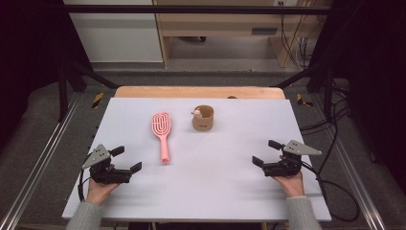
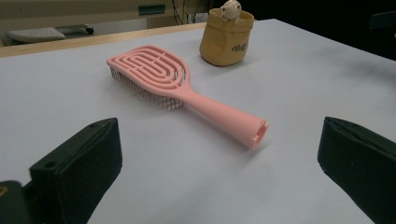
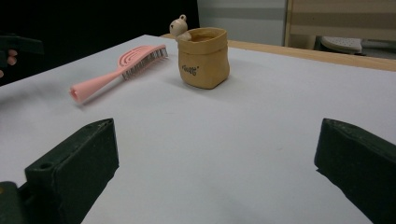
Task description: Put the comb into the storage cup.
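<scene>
We see a white table [image 1: 201,191] with a wooden far edge, bearing two things near its middle and two hand-held grippers near its front corners. The left gripper [image 1: 125,159] rests low over the table's left front, its jaws spread wide with nothing between them; from its own view the brush's handle end lies just ahead, between the jaws' line of sight. The right gripper [image 1: 266,152] sits at the right front, likewise gaping and empty, well apart from both things. A pink brush [image 1: 163,132] lies flat left of centre, bristles down, handle toward the person. Just right of its head stands a small tan pouch [image 1: 203,119], upright, with a little pale figure [image 1: 196,113] peeking over its rim.
</scene>
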`<state>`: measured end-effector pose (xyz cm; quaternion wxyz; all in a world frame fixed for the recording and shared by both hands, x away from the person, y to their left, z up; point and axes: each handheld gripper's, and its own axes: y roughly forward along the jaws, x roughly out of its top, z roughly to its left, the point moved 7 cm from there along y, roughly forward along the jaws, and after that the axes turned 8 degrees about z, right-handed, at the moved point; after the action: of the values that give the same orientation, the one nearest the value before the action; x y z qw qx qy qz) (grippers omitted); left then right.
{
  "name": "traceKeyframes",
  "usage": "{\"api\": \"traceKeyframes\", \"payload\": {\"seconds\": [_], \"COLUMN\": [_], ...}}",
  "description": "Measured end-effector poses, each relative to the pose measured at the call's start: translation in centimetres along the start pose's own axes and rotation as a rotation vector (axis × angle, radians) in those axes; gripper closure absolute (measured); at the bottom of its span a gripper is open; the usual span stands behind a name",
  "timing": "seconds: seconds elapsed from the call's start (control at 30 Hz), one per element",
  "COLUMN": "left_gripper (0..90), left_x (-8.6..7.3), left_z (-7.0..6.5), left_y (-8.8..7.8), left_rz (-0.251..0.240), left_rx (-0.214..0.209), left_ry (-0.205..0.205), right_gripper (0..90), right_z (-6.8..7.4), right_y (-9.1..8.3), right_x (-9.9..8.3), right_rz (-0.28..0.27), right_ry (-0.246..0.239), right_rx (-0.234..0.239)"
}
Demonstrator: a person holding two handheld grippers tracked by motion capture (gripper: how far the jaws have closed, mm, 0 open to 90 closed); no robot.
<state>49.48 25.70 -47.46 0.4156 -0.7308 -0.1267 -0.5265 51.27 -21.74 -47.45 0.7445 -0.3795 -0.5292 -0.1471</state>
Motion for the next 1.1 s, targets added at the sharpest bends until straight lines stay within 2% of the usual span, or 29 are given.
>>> {"api": "traceKeyframes", "payload": {"seconds": [0.43,1.1], "left_gripper": [0.0,0.0], "left_x": [0.2,1.2], "left_z": [0.0,-0.8], "left_y": [0.0,0.2], "left_rz": [0.001,0.006], "left_rx": [0.007,0.015], "left_ry": [0.002,0.004], "right_gripper": [0.4,0.4], "right_z": [0.0,0.0], "right_y": [0.0,0.0], "right_x": [0.0,-0.1], "right_rz": [0.005,0.008], "right_ry": [-0.004,-0.014], "right_rx": [-0.005,-0.007]}}
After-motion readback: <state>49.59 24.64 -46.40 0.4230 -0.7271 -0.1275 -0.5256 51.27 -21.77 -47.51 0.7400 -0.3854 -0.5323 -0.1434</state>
